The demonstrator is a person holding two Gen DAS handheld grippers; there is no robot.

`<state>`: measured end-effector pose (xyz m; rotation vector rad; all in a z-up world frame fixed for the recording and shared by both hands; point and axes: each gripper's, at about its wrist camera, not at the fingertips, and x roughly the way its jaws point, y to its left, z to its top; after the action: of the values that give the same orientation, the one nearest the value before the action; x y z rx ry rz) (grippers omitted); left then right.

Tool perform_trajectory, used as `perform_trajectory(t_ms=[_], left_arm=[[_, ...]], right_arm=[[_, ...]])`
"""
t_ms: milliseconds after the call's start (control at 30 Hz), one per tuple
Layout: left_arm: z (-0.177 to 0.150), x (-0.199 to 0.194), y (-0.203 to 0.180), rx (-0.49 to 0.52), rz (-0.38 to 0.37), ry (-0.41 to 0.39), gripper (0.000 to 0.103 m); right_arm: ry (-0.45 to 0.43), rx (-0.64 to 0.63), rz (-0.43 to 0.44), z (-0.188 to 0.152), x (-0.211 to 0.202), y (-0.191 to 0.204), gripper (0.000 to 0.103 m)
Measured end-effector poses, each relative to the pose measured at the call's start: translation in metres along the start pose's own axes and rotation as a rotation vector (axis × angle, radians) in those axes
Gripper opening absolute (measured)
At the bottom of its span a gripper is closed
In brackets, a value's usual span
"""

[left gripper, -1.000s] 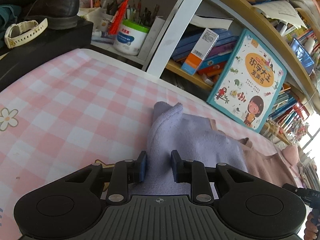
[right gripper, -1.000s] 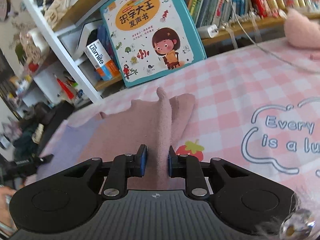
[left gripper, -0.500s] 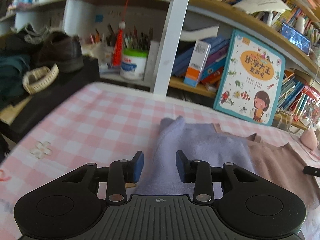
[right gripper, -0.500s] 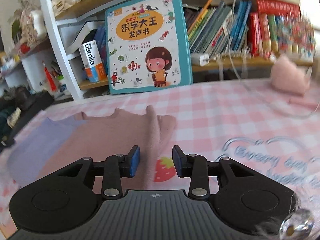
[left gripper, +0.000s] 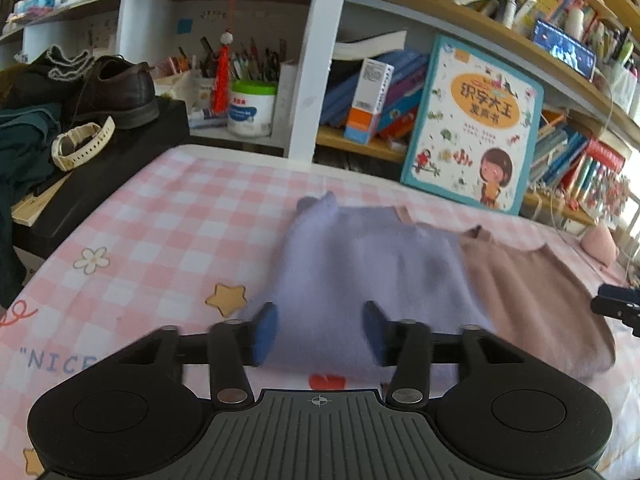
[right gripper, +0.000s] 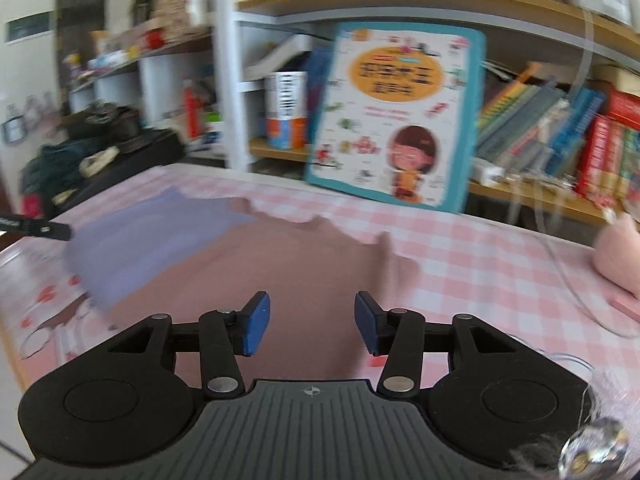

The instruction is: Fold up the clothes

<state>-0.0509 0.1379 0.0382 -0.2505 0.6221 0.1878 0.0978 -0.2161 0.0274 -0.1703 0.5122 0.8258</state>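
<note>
A two-tone knit garment lies flat on the pink checked cloth: its lavender half (left gripper: 360,256) on the left, its dusty-pink half (left gripper: 532,292) on the right. My left gripper (left gripper: 320,330) is open and empty just above the lavender half's near edge. My right gripper (right gripper: 308,324) is open and empty above the pink half (right gripper: 312,264); the lavender half (right gripper: 148,236) lies to its left. Each gripper's tip shows at the edge of the other's view.
A large picture book (left gripper: 472,124) leans on the bookshelf behind the table. A black box (left gripper: 100,168) at far left holds a shoe (left gripper: 116,92), a watch and dark cloth. A pink plush (right gripper: 616,256) and a cable (right gripper: 568,280) lie at the right.
Both grippers have opened and let go of the garment folds they pinched. Both have pulled back and risen, and the garment now lies flat.
</note>
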Motion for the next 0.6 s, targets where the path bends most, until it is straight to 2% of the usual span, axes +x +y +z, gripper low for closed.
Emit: perform_trajectory(t_ms=[100,200,433,600], left_arm=[[-0.004,-0.007,-0.003,-0.013,0.002,0.009,0.060],[-0.008,-0.012,0.002,-0.085,-0.015,0.021,0.061],[-0.021,-0.008,0.021,-0.287,-0.050,0.055,0.061],[-0.028,0.006,0.040,-0.490,-0.088,0.081,0.057]], right_arm=[[0.022,-0.049,0.084,-0.001,0.002,0.008,0.050],[0.036,-0.084,0.147,-0.002,0.008,0.012,0.051],[0.063,-0.026,0.196,-0.002,0.024,0.000,0.051],[0.061,-0.014,0.224,-0.008,0.025,-0.006,0.051]])
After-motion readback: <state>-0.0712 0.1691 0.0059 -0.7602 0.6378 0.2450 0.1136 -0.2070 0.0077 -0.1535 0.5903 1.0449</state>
